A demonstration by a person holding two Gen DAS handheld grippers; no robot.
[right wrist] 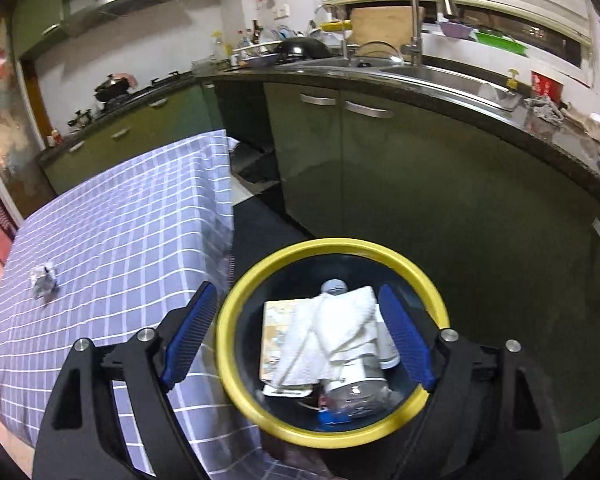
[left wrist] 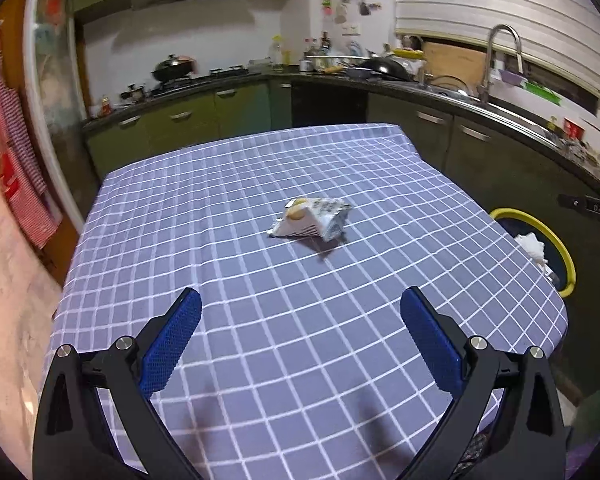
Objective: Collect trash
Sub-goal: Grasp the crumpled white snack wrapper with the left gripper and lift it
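- The last piece of trash on the desk (left wrist: pixel 220 200) is a crumpled wrapper (left wrist: pixel 310 218), white with dark print and a pale yellowish lump at its upper left; it lies near the middle of the blue checked cloth, well ahead of the left tongs (left wrist: pixel 300 300).
- Its long axis runs roughly across the left wrist view, left to right, with one fold tented up like a small ridge (how stiff that ridge is we cannot tell).
- We judge the step in hand to be the left tongs' approach: we should come down with the pads either side of the short width, straddling the ridge, and close only once both pads reach below its top.
- The left tongs stand wide apart with nothing between them.
- The right tongs (right wrist: pixel 296 292) hang over the yellow-rimmed bin (right wrist: pixel 236 364), which stands on the floor just beside the desk's edge; they too are apart and clamp nothing.
- Below them in the bin lie a white paper towel (right wrist: pixel 332 336), a flat printed card (right wrist: pixel 278 320) and a clear bottle (right wrist: pixel 360 392).
- We would keep the carry path to the bin low and short, since a light wrapper may slip.
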